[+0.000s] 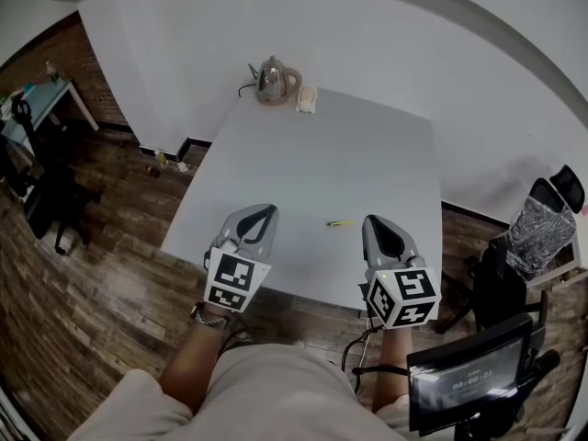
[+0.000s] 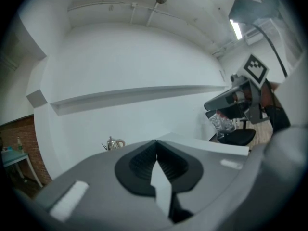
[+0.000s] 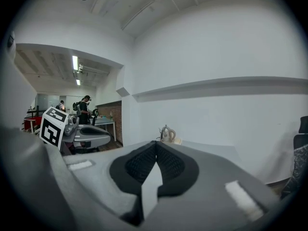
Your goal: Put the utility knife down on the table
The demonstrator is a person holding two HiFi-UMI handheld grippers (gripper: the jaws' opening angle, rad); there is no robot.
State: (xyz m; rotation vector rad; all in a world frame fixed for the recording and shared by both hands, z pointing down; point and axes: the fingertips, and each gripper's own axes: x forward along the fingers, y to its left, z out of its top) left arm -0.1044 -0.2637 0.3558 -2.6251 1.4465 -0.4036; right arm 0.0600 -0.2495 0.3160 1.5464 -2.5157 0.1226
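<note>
A small yellow utility knife (image 1: 340, 222) lies on the white table (image 1: 312, 168), between the two grippers and slightly beyond their tips. My left gripper (image 1: 266, 211) hovers over the table's near edge, jaws shut with nothing between them; in its own view the left gripper (image 2: 155, 143) has its dark pads meeting. My right gripper (image 1: 379, 220) is just right of the knife and apart from it, also shut and empty; in its own view the right gripper (image 3: 156, 145) shows pads pressed together. The knife is hidden in both gripper views.
A metal kettle (image 1: 271, 80) and a pale object (image 1: 307, 99) stand at the table's far edge. An office chair (image 1: 537, 223) sits at the right, a screen (image 1: 469, 379) near my right knee, a desk (image 1: 41, 99) at far left. Other people stand in the distance (image 3: 85, 107).
</note>
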